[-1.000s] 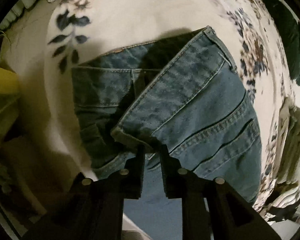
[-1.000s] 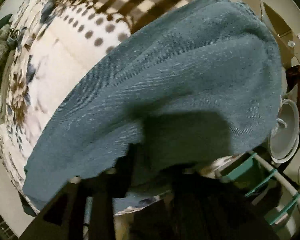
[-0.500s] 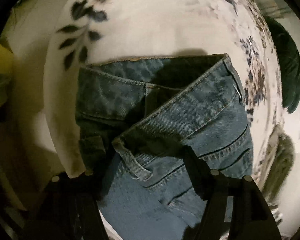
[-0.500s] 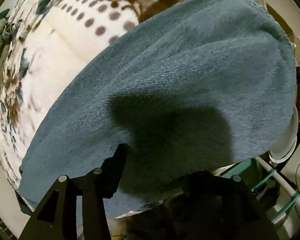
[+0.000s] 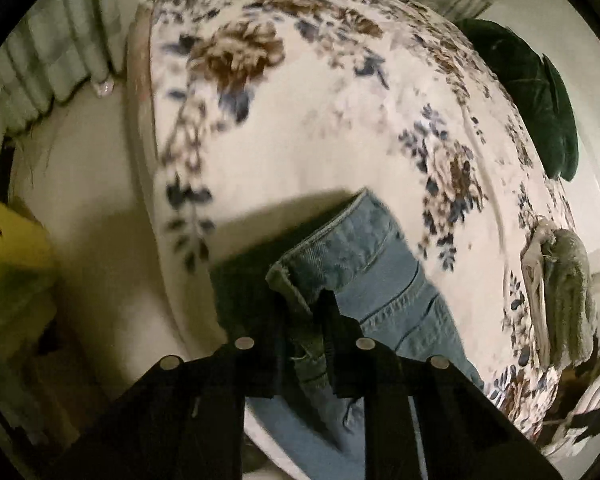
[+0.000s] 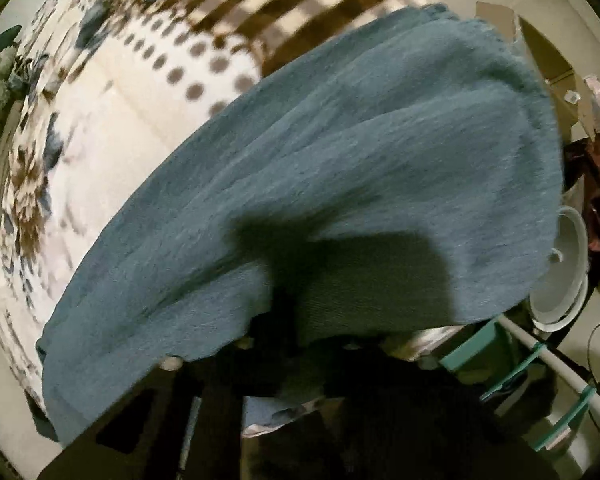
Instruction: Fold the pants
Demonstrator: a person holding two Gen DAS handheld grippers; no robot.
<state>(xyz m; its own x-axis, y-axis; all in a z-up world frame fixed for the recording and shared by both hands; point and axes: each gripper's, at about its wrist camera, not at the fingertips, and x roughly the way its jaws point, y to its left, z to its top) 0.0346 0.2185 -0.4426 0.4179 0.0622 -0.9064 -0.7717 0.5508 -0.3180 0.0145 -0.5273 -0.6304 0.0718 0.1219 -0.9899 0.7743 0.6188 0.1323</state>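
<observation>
Blue denim pants (image 5: pixel 380 272) lie on a floral bedsheet (image 5: pixel 320 120). In the left wrist view my left gripper (image 5: pixel 304 312) is closing, its pads pinching the folded waistband corner, which is raised off the bed. In the right wrist view the pant leg (image 6: pixel 340 140) spreads across the bed and drapes over my right gripper (image 6: pixel 288 320). Those jaws are closing too, with the near edge of the leg bunched between them. The right fingertips are mostly hidden in shadow under the cloth.
A dark green pillow (image 5: pixel 532 112) and a grey towel (image 5: pixel 568 292) sit at the bed's right edge. A yellow object (image 5: pixel 8 248) stands on the floor at left. A checked blanket (image 6: pixel 300 20), a white round bowl (image 6: pixel 560 272) and a teal rack (image 6: pixel 540 360) lie beyond the leg.
The left gripper opened, shut on the waistband again and rose, so more of the bed shows. The right gripper opened and shut on the leg's near edge, staying in place.
</observation>
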